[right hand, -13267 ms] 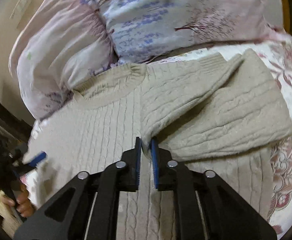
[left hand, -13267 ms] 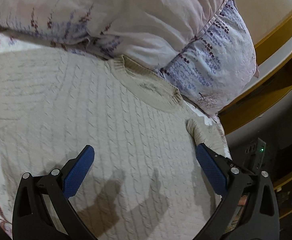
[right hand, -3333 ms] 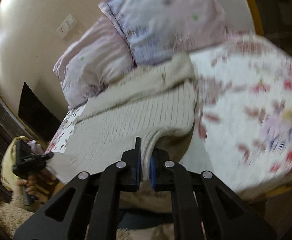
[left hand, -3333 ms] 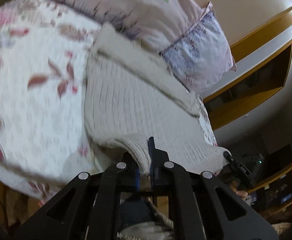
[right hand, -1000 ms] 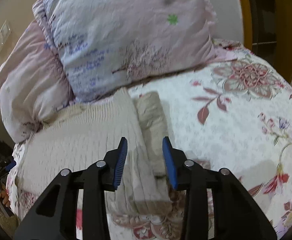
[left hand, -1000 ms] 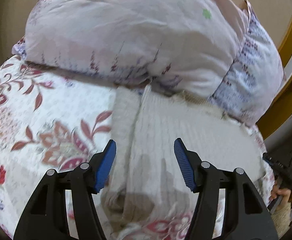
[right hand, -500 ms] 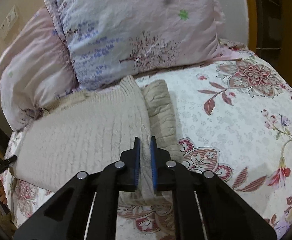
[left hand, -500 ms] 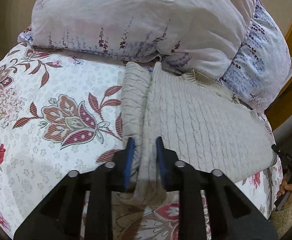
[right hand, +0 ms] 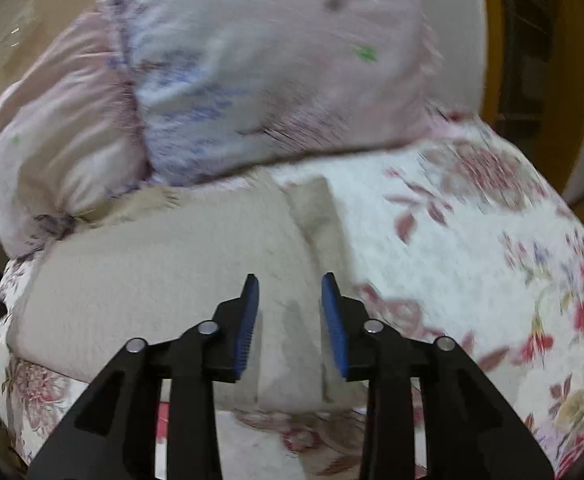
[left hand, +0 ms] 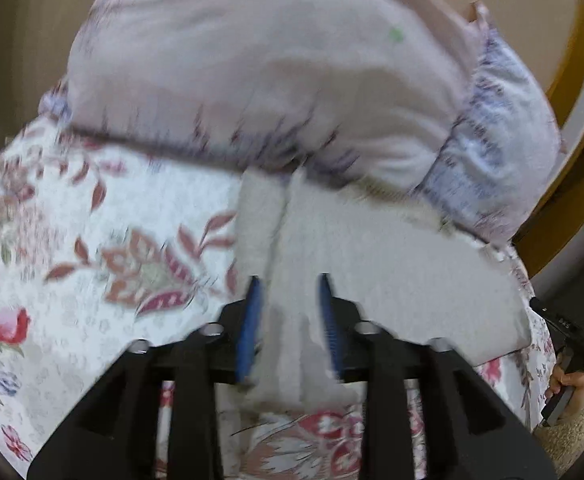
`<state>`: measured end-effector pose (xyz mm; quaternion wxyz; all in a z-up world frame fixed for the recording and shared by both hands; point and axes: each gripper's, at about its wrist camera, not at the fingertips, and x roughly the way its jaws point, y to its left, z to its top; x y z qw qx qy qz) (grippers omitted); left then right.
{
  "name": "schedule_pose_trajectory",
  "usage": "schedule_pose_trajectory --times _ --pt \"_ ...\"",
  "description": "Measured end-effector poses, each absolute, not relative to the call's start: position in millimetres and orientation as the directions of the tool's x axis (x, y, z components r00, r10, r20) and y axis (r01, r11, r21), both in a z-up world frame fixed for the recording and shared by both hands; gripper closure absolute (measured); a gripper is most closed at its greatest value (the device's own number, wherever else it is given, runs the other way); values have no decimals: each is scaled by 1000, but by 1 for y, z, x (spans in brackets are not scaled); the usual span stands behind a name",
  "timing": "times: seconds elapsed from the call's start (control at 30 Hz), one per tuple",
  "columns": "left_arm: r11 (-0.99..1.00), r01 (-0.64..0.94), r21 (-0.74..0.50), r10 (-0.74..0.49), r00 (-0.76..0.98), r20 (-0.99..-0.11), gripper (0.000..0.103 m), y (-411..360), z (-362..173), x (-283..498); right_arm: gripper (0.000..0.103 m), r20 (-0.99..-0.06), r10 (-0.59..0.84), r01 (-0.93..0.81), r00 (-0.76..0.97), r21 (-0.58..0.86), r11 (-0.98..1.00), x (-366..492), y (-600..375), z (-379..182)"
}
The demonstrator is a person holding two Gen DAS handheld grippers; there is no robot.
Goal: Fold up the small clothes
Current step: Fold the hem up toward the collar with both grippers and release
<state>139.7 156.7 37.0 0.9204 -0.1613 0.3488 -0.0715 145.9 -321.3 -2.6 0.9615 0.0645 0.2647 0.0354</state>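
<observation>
Nearest me, my left gripper (left hand: 287,316) has its jaws opening, the blue pads part-spread above the near edge of the sweater (left hand: 392,272), the knit showing between them but not pinched. My right gripper (right hand: 289,312) is the same: jaws opening, narrow-to-middling gap, fabric below and nothing held. The sweater lies folded into a beige slab on the floral quilt (left hand: 71,240), its far edge up against the pillows (left hand: 271,72). I judge the fold just laid and let go; the next move calls for backing both tongs clear without dragging the knit, then either squaring the near edge or a further fold across. Both views are blurred, and I can read no label, brand or writing anywhere.
</observation>
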Motion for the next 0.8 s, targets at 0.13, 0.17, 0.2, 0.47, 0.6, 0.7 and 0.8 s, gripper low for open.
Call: schedule_pose_trajectory --times 0.13,0.17,0.2,0.47,0.6,0.7,0.8 --pt "956 103 -273 -262 717 -646 52 121 39 150 69 -546 142 -100 826 105 989 168 -291 -6" --pt "959 109 -262 -260 703 -662 52 114 35 154 69 -554 136 -103 821 91 991 170 -285 -9" --pt "960 111 -257 -261 689 -676 52 109 31 158 69 -571 129 -106 811 73 992 176 -279 -14" --pt "952 91 -293 -279 652 -705 50 111 16 164 56 -609 130 -109 782 73 991 188 -264 -19" --pt "897 -3 -443 -318 692 -648 38 155 28 169 53 -587 189 -172 787 84 981 186 -244 -12" --pt "828 -85 -554 -357 681 -639 38 183 20 179 53 -593 214 -214 777 71 974 193 -222 -15" --pt "786 -143 -602 -370 672 -642 37 199 8 187 53 -598 225 -241 770 54 969 197 -204 -21"
